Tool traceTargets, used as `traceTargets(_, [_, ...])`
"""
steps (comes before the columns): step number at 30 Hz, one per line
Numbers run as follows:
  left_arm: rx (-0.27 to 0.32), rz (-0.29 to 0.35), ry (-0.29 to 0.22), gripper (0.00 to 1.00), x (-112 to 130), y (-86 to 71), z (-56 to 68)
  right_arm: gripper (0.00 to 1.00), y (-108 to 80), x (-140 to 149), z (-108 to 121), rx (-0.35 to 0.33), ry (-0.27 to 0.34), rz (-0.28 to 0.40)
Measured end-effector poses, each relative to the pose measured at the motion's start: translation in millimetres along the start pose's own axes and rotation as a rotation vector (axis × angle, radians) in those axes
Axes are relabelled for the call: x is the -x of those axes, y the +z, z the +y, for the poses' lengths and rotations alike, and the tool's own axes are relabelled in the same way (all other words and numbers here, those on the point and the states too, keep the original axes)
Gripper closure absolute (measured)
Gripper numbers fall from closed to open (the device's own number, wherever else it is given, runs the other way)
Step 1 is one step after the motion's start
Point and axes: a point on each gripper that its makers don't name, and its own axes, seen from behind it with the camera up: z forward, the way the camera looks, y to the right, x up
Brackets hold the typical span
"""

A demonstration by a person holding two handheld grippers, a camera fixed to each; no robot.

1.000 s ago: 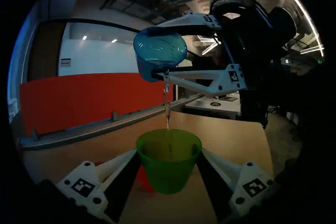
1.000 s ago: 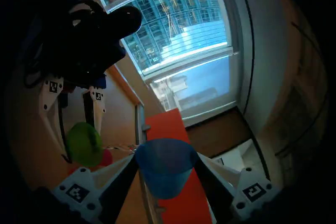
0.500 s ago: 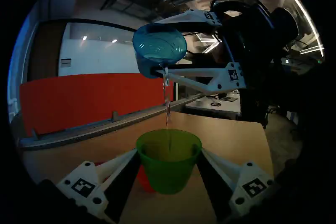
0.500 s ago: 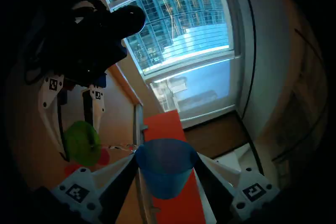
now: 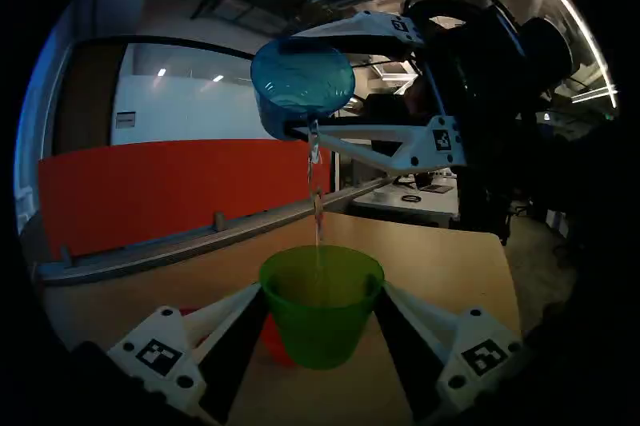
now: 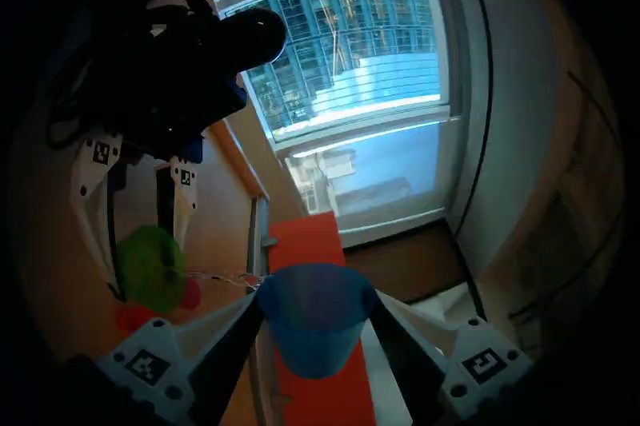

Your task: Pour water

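Blue cup (image 5: 302, 86) rose slightly above table (image 5: 432, 258) beside orange wall (image 5: 160, 186).

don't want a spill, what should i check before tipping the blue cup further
1. Grip of left tongs on green cup: ok, both fingers press on it.
2. Grip of right tongs on blue cup: ok.
3. The stream lands inside the green cup: ok.
4. Green cup upright: ok.
5. Room left in green cup: cannot tell.
6. Water left in blue cup: cannot tell.
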Motion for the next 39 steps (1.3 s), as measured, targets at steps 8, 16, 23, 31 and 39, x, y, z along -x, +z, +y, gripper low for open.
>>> traceTargets(8, [0.0, 0.0, 0.002, 0.15, -0.8, 0.0, -0.5, 0.09, 0.0, -2.5, 3.6, 0.007, -0.032, 0.001])
traceTargets(16, [-0.002, -0.001, 0.003, 0.15, -0.8, 0.5, -1.6, 0.09, 0.3, -5.1, 8.1, 0.016, -0.06, 0.005])
traceTargets(23, [-0.003, -0.004, 0.005, 0.15, -0.4, 0.3, -1.1, 0.09, -0.1, -4.9, 12.4, 0.026, -0.083, 0.007])
traceTargets(31, [-0.002, 0.001, 0.004, 0.15, -2.7, 0.5, -0.4, 0.09, -0.9, -5.8, 17.0, 0.036, -0.11, 0.006])
traceTargets(39, [-0.003, 0.002, 0.006, 0.15, -2.1, 0.3, 0.4, 0.09, -1.4, -8.1, 17.4, 0.039, -0.137, 0.006])
